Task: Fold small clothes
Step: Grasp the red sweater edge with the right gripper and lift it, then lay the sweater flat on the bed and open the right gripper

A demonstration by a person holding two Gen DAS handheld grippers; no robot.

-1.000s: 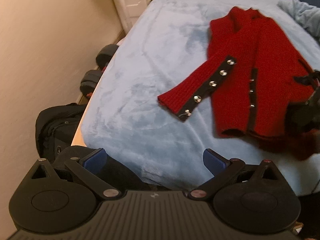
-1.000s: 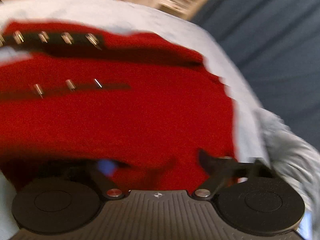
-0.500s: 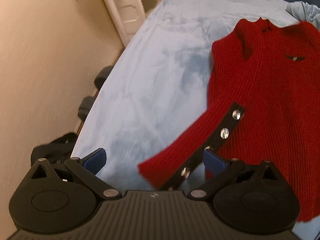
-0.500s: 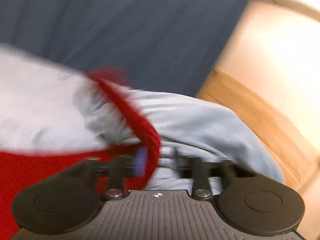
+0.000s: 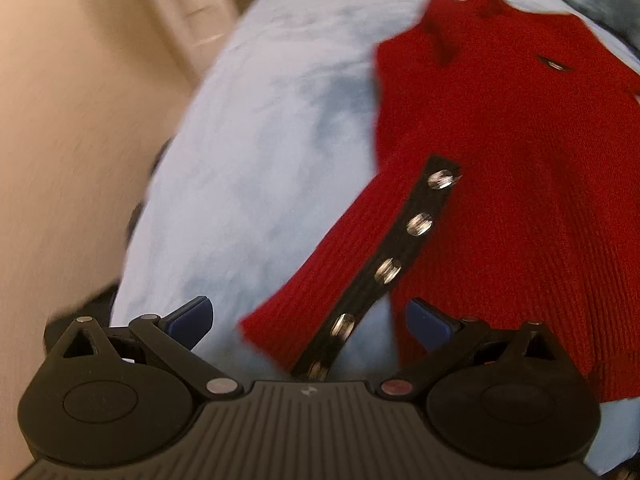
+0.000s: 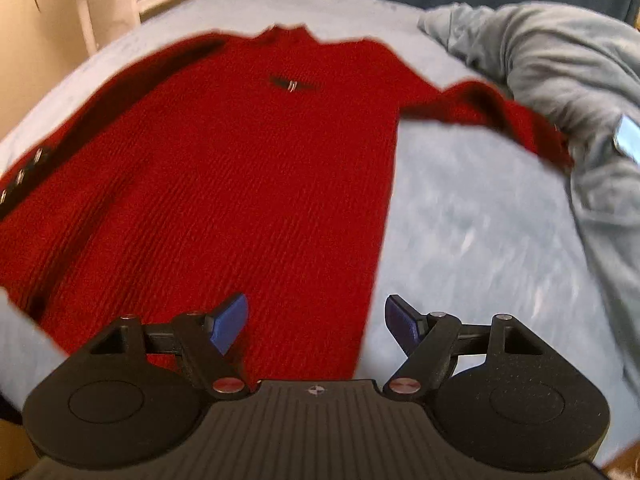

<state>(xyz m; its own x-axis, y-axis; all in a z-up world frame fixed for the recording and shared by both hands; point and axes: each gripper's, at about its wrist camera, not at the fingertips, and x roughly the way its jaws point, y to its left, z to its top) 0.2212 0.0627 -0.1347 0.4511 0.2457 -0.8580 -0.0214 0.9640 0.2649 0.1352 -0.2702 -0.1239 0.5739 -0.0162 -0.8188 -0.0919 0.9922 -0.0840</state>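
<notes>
Black ribbed hand-held gripper (image 5: 309,322) bodies (blue fingertip pads (image 6: 230,322), silver screws)

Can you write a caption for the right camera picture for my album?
Open right gripper above a red sweater spread flat on a blue blanket.

Left gripper (image 5: 308,318), right gripper (image 6: 316,322): spread, empty.

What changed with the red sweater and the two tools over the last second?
The right tool, shut on the red sweater half a second ago, has let go and now stands open over its hem. The sweater, folded a second ago, now lies spread flat, its far sleeve opened out toward the grey garment. The left tool stayed open but moved in over the buttoned sleeve.
</notes>
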